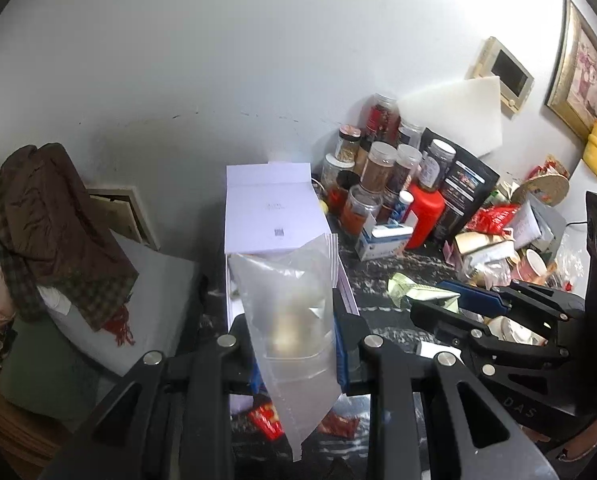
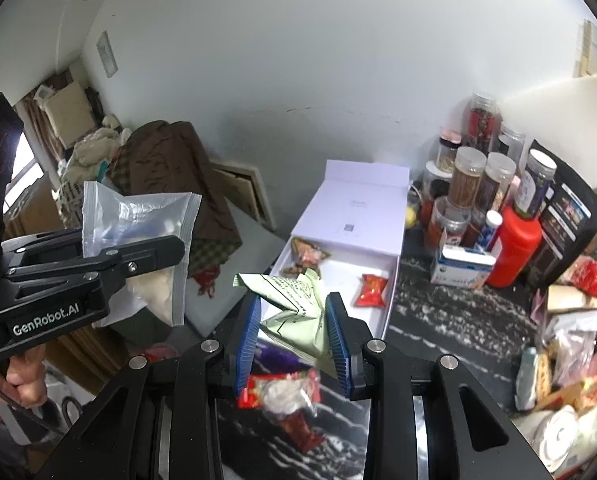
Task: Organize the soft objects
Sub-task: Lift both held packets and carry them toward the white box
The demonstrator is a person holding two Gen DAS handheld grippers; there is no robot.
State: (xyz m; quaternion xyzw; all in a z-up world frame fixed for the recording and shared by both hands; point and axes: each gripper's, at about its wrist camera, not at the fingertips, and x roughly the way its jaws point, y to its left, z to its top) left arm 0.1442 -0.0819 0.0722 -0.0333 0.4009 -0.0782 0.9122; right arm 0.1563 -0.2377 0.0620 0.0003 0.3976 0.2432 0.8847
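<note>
My left gripper (image 1: 294,336) is shut on a frosted clear plastic pouch (image 1: 294,312) with pale contents, held above the near end of the open white box (image 1: 270,216). It also shows in the right wrist view (image 2: 138,216), left of the box. My right gripper (image 2: 294,332) is shut on a pale green printed packet (image 2: 298,304), held over the box's near edge (image 2: 390,312). Inside the box lie a red snack packet (image 2: 372,290) and brown-red packets (image 2: 306,258). A red-and-clear snack bag (image 2: 282,392) lies on the counter under my right gripper.
Jars, a red bottle (image 2: 514,248), a small blue-white carton (image 2: 460,266) and black pouches crowd the counter's back right. Loose packets and cups pile at the far right (image 2: 570,320). A chair with brown clothes (image 2: 174,184) stands left of the dark marble counter (image 2: 458,320).
</note>
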